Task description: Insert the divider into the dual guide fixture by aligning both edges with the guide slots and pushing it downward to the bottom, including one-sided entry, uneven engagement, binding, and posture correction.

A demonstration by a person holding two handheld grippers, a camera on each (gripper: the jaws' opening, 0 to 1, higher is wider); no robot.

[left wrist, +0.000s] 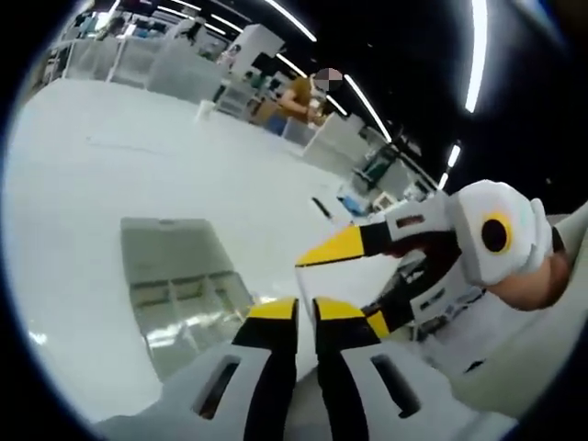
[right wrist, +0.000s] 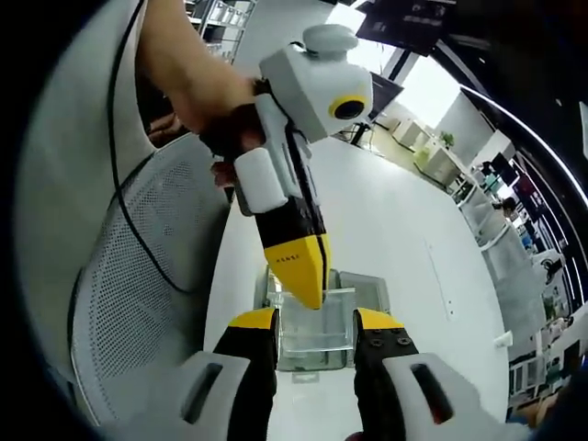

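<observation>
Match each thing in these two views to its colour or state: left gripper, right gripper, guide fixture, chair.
Things:
A. left gripper
B. right gripper
C. guide fixture
D. chair

Colour or state:
1. white mesh
2. jaws wide apart
3. clear, see-through
4. jaws nearly together

Pairs: A-4, B-2, C-3, D-1

White-bodied tongs (right wrist: 312, 322) with black jaws, yellow tips, slotted housings; black cable (right wrist: 129, 220) alongside.

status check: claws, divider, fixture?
Left claw shut, empty, tip at the clear fixture's top edge. Right claw open, straddling the fixture. Divider not identifiable. White table; nothing blocking.
</observation>
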